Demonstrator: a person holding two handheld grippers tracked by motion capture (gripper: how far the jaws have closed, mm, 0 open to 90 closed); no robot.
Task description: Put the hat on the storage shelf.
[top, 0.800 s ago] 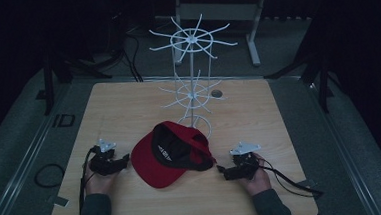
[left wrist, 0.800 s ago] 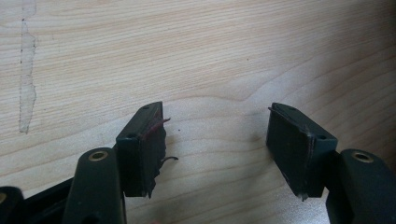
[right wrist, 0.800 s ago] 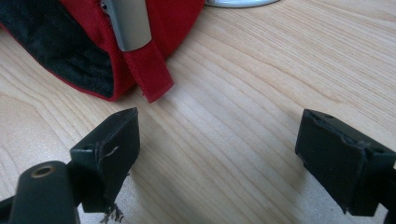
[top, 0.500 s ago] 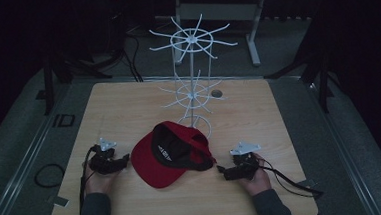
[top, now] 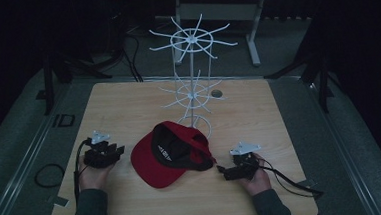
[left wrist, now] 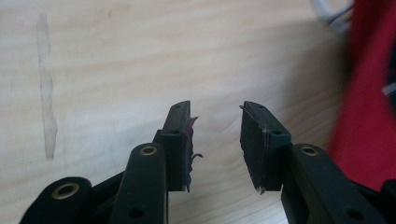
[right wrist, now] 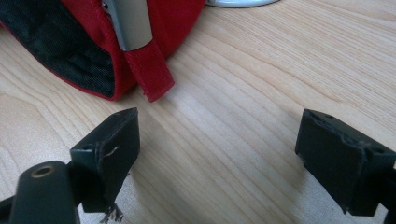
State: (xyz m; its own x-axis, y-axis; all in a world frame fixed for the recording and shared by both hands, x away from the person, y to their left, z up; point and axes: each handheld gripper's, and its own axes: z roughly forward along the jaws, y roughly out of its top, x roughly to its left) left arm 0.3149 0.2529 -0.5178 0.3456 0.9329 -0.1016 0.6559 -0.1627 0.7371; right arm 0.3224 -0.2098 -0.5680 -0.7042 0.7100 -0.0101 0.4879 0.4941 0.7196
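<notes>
A red cap (top: 173,151) with a black lining lies upside down at the middle of the wooden table (top: 128,106). It rests just in front of the base of a white wire rack (top: 191,72). My left gripper (top: 120,151) sits left of the cap's brim, open, jaws pointing at it. In the left gripper view the gripper (left wrist: 215,109) holds nothing and the cap (left wrist: 369,116) is a red blur at the right. My right gripper (top: 221,171) rests at the cap's right rear, wide open. In the right gripper view the gripper (right wrist: 224,121) is just short of the cap's red strap (right wrist: 149,70) and grey buckle (right wrist: 130,23).
The rack has two tiers of spokes that reach out over the table's far half. A small dark round spot (top: 216,93) lies right of the rack's pole. Cables trail from both grippers, and a cable loop (top: 47,175) lies off the left edge.
</notes>
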